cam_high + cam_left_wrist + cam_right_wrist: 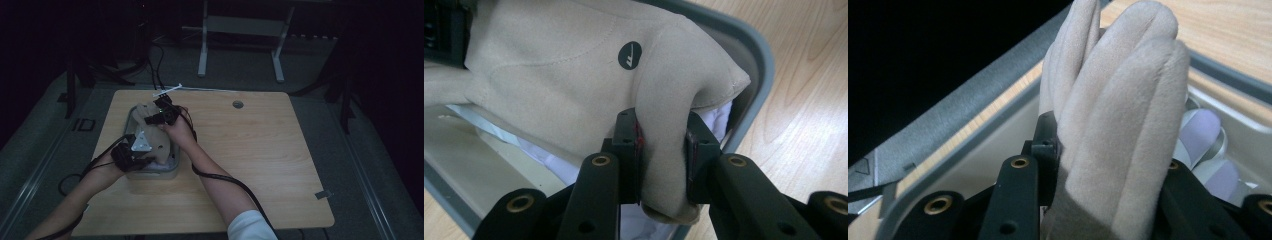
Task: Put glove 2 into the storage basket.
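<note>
A beige, soft cloth [151,131] with a round black logo [629,55] hangs over a grey bin [150,173] on the left part of the wooden table [260,150]. My left gripper [146,152] is at the bin's near end, shut on a thick fold of the cloth [574,80]; the left gripper [663,155] squeezes it between both pads. At the bin's far end my right gripper [159,116] is shut on bunched folds of the cloth [1118,100]. These folds cover the right jaw of the right gripper [1098,150].
White fabric [554,162] lies in the bin [755,55] under the beige cloth, and pale lilac rolled items [1204,131] lie near one end. A cable hole [238,104] is in the table's far side. A white frame [240,30] stands behind the table.
</note>
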A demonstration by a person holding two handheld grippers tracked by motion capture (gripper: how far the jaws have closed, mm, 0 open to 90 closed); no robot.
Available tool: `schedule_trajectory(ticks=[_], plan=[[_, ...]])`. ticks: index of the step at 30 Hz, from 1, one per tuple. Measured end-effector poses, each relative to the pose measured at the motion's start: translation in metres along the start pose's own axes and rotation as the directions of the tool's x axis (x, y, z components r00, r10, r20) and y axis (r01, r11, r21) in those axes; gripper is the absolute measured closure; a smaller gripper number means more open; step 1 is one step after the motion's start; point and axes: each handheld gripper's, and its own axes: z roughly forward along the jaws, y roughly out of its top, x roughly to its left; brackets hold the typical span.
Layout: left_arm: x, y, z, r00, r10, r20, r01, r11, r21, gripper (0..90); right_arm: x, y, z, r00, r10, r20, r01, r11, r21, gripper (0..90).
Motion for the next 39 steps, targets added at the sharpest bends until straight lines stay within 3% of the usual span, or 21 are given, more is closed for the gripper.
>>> schedule_trajectory(ticks=[7, 13, 14, 17, 18, 21, 23, 24, 26, 28, 31, 33, 39], plan=[[0.005, -0.006, 0.012, 0.9987, -0.028, 0.043, 0.027, 0.9993, 0.024, 72.0, -0.008, -0.008, 0.017, 0.9999, 0.014, 0.007, -0.015, 0.999, 0.046, 67.2], [0.007, -0.007, 0.014, 0.9963, -0.051, 0.070, 0.049, 0.9985, 0.022, 68.4, -0.010, -0.008, 0.016, 0.9995, -0.012, 0.028, 0.010, 0.999, 0.052, 51.9], [0.007, -0.007, 0.014, 0.9959, -0.052, 0.075, 0.051, 0.9985, 0.021, 66.9, -0.012, -0.007, 0.010, 0.9994, -0.017, 0.030, 0.016, 0.999, 0.046, 46.3], [0.007, -0.005, 0.012, 0.9939, -0.065, 0.090, 0.064, 0.9978, 0.018, 61.4, -0.014, -0.005, 0.002, 0.9991, -0.018, 0.039, 0.017, 0.999, 0.030, 42.1], [0.007, -0.005, 0.011, 0.9938, -0.066, 0.090, 0.065, 0.9978, 0.014, 56.3, -0.016, -0.004, -0.005, 0.9991, -0.023, 0.035, 0.022, 0.999, 0.031, 36.9], [0.006, -0.002, 0.006, 0.9921, -0.086, 0.092, 0.087, 0.9962, -0.004, 42.6, -0.017, -0.005, -0.012, 0.9986, -0.033, 0.042, 0.031, 0.999, 0.031, 35.0], [0.004, 0.000, 0.001, 0.9925, -0.089, 0.085, 0.091, 0.9955, -0.024, 39.3, -0.019, -0.006, -0.019, 0.9983, -0.033, 0.047, 0.033, 0.999, 0.019, 31.1], [0.003, 0.002, -0.003, 0.9912, -0.103, 0.083, 0.107, 0.9932, -0.046, 31.0, -0.020, -0.008, -0.025, 0.9986, -0.037, 0.038, 0.037, 0.999, 0.014, 27.2], [0.003, 0.003, -0.005, 0.9898, -0.108, 0.093, 0.114, 0.9919, -0.056, 23.7, -0.020, -0.009, -0.028, 0.9985, -0.045, 0.031, 0.044, 0.999, 0.017, 24.3], [0.004, 0.006, -0.008, 0.9864, -0.129, 0.102, 0.137, 0.9872, -0.081, 21.1, -0.020, -0.014, -0.035, 0.9983, -0.058, 0.004, 0.058, 0.998, 0.022, 19.2], [0.003, 0.010, -0.009, 0.9838, -0.148, 0.101, 0.159, 0.9808, -0.112, 18.2, -0.020, -0.020, -0.042, 0.9975, -0.071, 0.004, 0.070, 0.997, 0.021, 19.0], [0.001, 0.014, -0.009, 0.9808, -0.167, 0.101, 0.180, 0.9728, -0.145, 18.2, -0.020, -0.024, -0.047, 0.9967, -0.082, -0.001, 0.082, 0.997, 0.016, 19.0], [-0.006, 0.023, -0.003, 0.9797, -0.172, 0.104, 0.186, 0.9716, -0.147, 18.3, -0.022, -0.036, -0.066, 0.9945, -0.105, 0.006, 0.105, 0.994, 0.006, 19.0]])
